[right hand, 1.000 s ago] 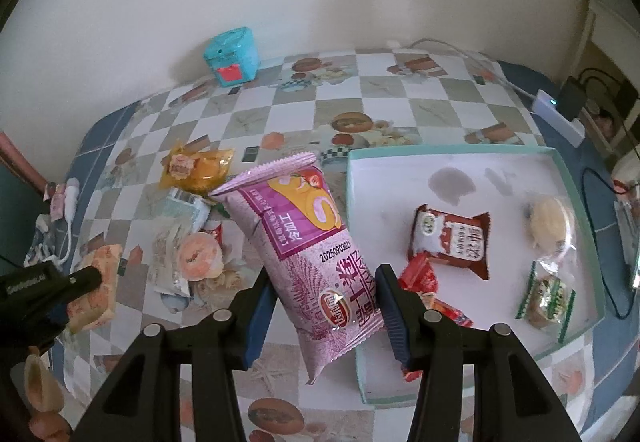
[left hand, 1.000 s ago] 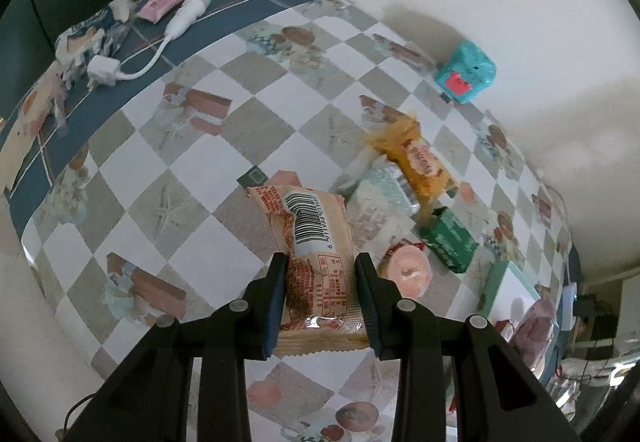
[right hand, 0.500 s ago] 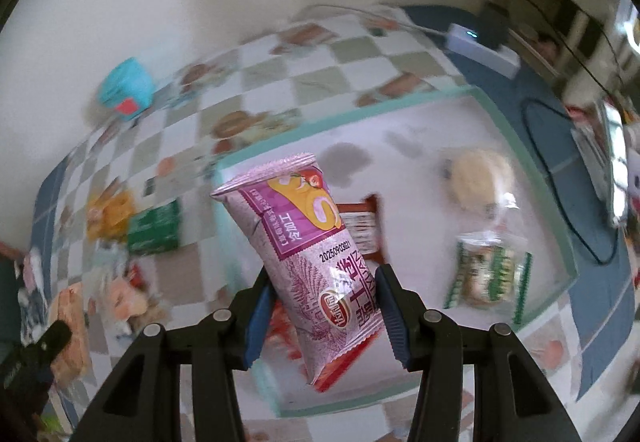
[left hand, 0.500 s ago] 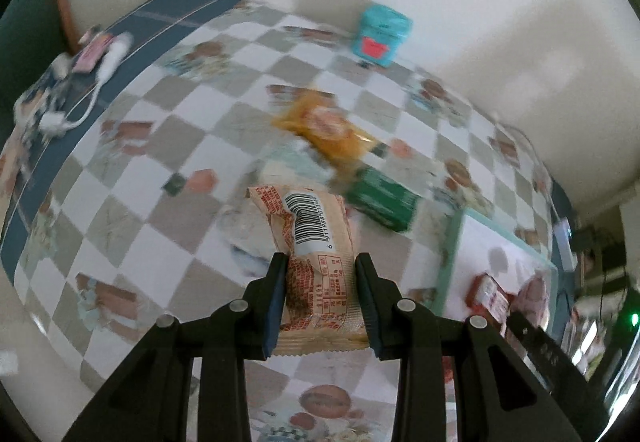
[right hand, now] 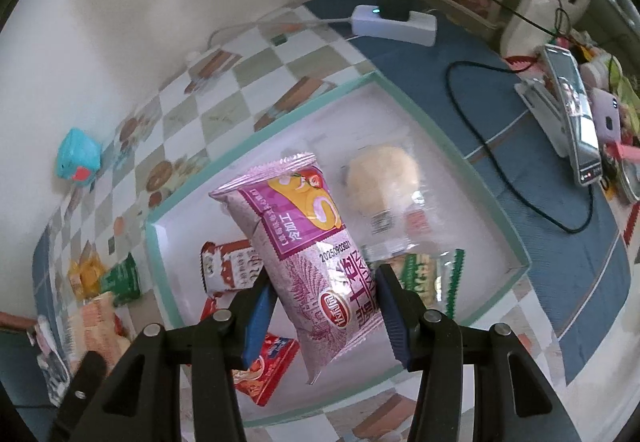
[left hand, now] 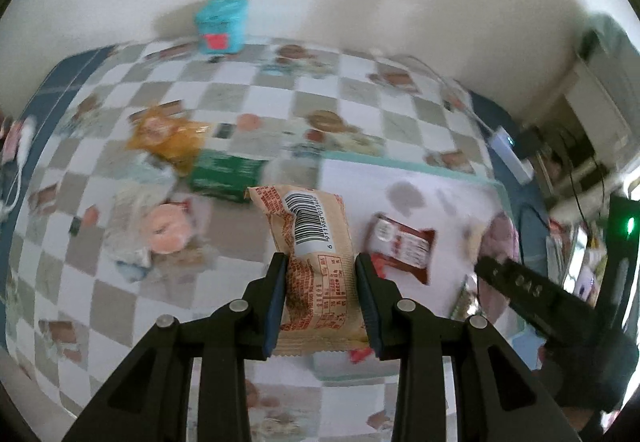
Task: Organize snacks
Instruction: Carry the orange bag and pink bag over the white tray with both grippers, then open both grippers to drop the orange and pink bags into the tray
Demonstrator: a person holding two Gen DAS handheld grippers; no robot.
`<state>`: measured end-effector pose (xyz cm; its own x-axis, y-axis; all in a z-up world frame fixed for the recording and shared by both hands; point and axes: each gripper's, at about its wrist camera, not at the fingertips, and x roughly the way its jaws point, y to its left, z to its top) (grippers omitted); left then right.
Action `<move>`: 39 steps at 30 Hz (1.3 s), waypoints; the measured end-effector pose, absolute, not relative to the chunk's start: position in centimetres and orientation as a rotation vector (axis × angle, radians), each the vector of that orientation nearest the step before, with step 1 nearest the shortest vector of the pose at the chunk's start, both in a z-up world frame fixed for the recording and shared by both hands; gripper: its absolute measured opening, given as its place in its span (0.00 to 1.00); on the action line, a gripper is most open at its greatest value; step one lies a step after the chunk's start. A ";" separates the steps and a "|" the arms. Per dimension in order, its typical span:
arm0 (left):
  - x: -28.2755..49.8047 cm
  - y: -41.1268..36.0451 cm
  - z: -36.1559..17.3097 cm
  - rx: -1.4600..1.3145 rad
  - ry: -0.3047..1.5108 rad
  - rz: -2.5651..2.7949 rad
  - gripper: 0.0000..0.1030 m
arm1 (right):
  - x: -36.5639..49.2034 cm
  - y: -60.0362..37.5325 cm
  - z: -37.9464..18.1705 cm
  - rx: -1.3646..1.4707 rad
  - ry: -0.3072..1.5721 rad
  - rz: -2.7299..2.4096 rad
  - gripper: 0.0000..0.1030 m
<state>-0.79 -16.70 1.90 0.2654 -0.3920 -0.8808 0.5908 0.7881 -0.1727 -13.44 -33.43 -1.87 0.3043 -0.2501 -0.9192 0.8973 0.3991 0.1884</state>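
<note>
My left gripper (left hand: 320,302) is shut on a beige snack packet with a barcode (left hand: 314,242), held in the air by the near left edge of the teal-rimmed white tray (left hand: 400,164). My right gripper (right hand: 322,312) is shut on a purple snack bag (right hand: 308,254), held over the middle of the same tray (right hand: 256,134). In the tray lie a brown packet (right hand: 226,266), a red packet (right hand: 266,366), a round bun in clear wrap (right hand: 382,178) and a green-edged packet (right hand: 428,274). Loose on the checked cloth are an orange packet (left hand: 168,134), a green box (left hand: 226,172) and a pink round snack (left hand: 166,230).
A teal box (left hand: 222,26) stands at the wall. A white power strip with a black plug (right hand: 394,22) and cables lie on the blue cloth beyond the tray. A phone on a stand (right hand: 572,110) is at the far right. The right gripper's black body (left hand: 536,294) shows at the left view's right side.
Both grippers have swung right towards the tray with their packets still held. The right gripper now hangs over the tray's middle; the left has come from the loose pile to the tray's edge.
</note>
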 end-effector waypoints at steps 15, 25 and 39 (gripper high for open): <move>-4.4 -25.0 0.2 0.342 1.123 -0.815 0.35 | -16.7 -35.8 -0.3 0.914 0.872 -0.914 0.52; -4.7 -25.7 -3.7 0.370 1.217 -0.826 0.35 | -16.0 -36.3 -4.2 0.981 0.974 -0.871 0.52; -4.9 -25.2 -2.9 0.366 1.190 -0.832 0.61 | -15.6 -36.0 -4.0 0.963 0.976 -0.856 0.53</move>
